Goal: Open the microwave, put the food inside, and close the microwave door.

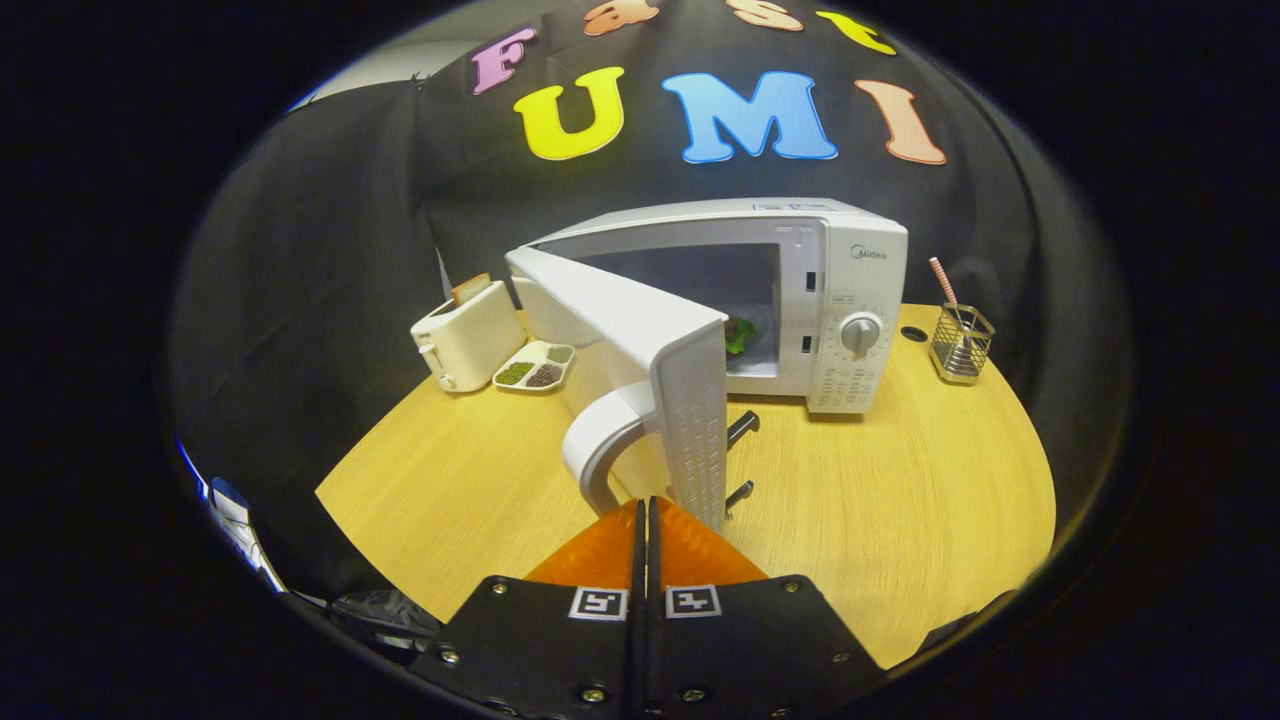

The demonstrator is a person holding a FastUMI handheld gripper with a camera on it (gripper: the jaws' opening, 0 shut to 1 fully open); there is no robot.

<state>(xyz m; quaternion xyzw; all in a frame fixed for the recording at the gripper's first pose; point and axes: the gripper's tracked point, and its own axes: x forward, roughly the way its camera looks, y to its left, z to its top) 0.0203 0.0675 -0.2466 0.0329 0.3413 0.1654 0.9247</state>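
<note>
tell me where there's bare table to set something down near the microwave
Bare wood lies in front of the microwave, right of its open door, out to the wire holder. More lies left of the door, before the toaster and tray. That back-left corner is crowded. The hand-held gripper, fingers together, sits at the door's edge.

A: kitchen or what?
B: nah, mock kitchen in a recording booth. Black cloth wall (330,250) behind the microwave (800,300), toaster (465,340) left of it, wire utensil holder (960,345) right, bare wooden table (900,500).
</note>
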